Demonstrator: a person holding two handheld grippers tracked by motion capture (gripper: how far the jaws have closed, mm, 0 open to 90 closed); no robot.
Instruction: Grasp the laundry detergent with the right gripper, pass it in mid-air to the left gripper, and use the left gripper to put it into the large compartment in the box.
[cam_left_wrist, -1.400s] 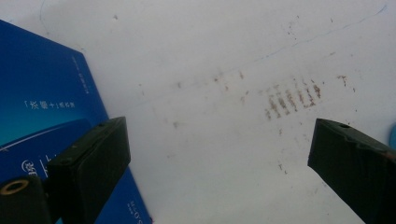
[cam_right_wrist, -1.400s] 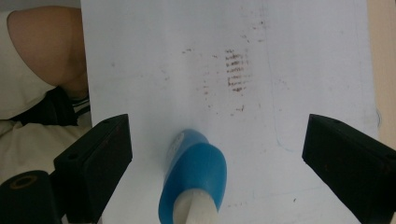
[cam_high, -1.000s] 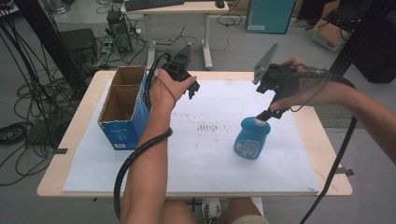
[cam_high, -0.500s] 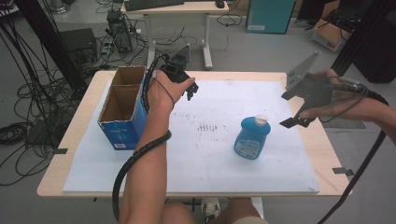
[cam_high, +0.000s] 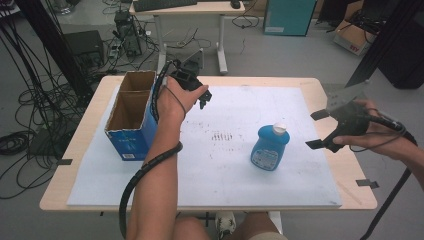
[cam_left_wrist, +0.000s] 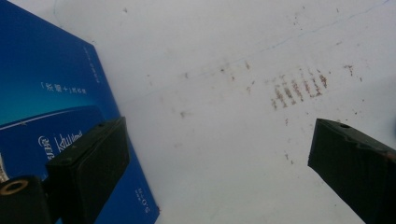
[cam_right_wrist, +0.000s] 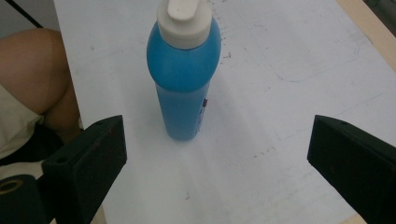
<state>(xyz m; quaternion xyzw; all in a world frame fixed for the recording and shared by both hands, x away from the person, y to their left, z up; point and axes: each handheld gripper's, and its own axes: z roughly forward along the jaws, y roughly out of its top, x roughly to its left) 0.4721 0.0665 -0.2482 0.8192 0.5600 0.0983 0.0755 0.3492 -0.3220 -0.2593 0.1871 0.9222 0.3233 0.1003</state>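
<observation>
Blue bottle (cam_high: 270, 147) with white cap upright on the white-covered worktop (cam_high: 300, 190), right hand-held gripper (cam_high: 318, 129) well apart beside it, jaws wide, empty; left hand-held gripper (cam_high: 204, 99) spread open, empty, by the blue cardboard box (cam_high: 131, 140)

The left hand-held gripper (cam_high: 204, 98) is black and blocky, with a grey three-cornered plate (cam_high: 194, 62) on top. A thick black ribbed cable (cam_high: 145, 170) trails from it along the bare forearm. In its own view the two jaws are matt black slabs with scuffed edges, and a brass-coloured ring (cam_left_wrist: 13, 186) sits at the base of one. The right hand-held gripper (cam_high: 318, 130) is also black, with a grey plate (cam_high: 344, 96) and a black cable (cam_high: 395, 195). Both arms are bare, no sleeves showing.
</observation>
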